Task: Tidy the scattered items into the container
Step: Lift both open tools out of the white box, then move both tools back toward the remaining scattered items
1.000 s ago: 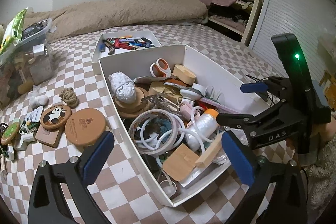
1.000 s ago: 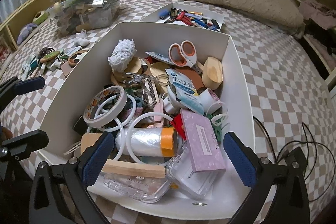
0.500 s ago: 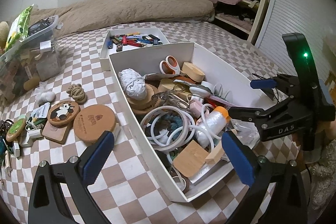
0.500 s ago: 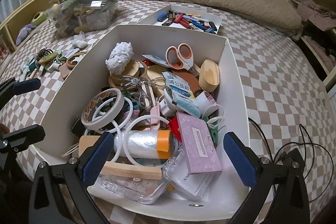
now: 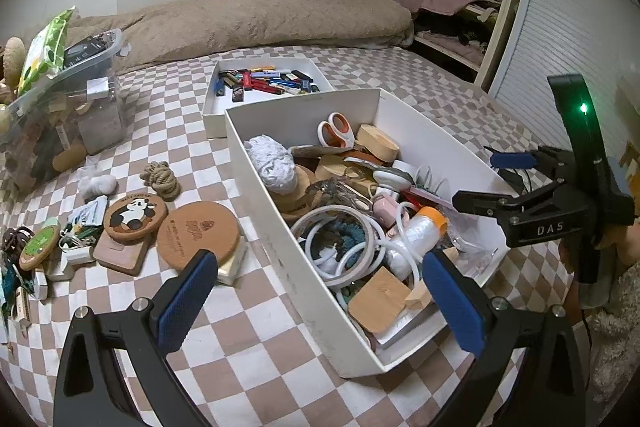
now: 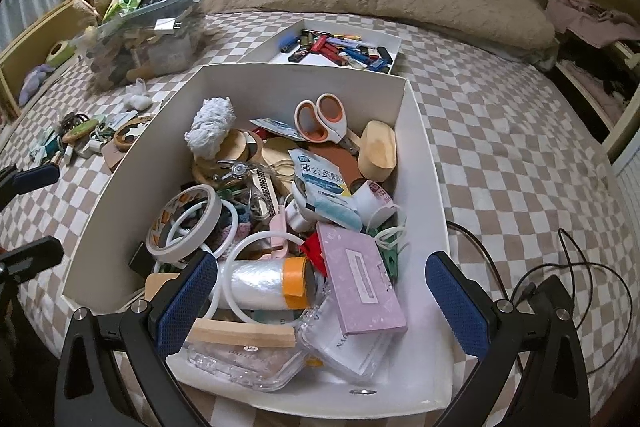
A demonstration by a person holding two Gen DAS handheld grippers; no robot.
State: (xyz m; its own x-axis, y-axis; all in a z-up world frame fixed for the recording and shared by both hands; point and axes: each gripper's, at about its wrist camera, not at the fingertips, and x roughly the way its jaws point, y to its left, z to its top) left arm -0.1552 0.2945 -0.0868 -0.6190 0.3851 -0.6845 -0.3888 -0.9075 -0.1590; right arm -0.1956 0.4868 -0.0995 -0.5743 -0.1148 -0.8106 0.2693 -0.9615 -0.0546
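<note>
Left gripper (image 5: 316, 295) wide apart, holding nothing, hovering over the near left wall of the white container (image 5: 276, 223) on the checkered bed cover (image 5: 248, 343). Right gripper (image 6: 320, 301) also spread wide, empty, above the container's near end; seen from the left wrist view at the container's right side, jaws apart.

Container near the middle of the bed, already crowded: orange-handled scissors (image 6: 322, 119) and oval wooden box (image 6: 378, 151) toward the far end, white crumpled wad (image 6: 210, 127) at far left, tape roll (image 6: 184, 223) by the left wall, clear film roll with orange cap (image 6: 272, 283) and pink card box (image 6: 362, 287) at the near end, wooden strip (image 6: 244, 333) lying across a clear plastic case (image 6: 244, 363) at the near edge.

Scattered items still on the cover left of the container: round cork coaster (image 5: 198, 235) just beside the left wall, resting on a pale block; panda coaster (image 5: 134, 213) left of it, on a brown slab; rope knot (image 5: 162, 179) behind; white wad (image 5: 98, 185); green round tag (image 5: 40, 249) and small cables near the left edge.

Shallow white tray (image 5: 216, 107) of lighters touching the container's far end. Clear bin (image 5: 60, 115) stuffed with odds at the far left. Black cables (image 6: 560, 267) on the cover right of the container.
</note>
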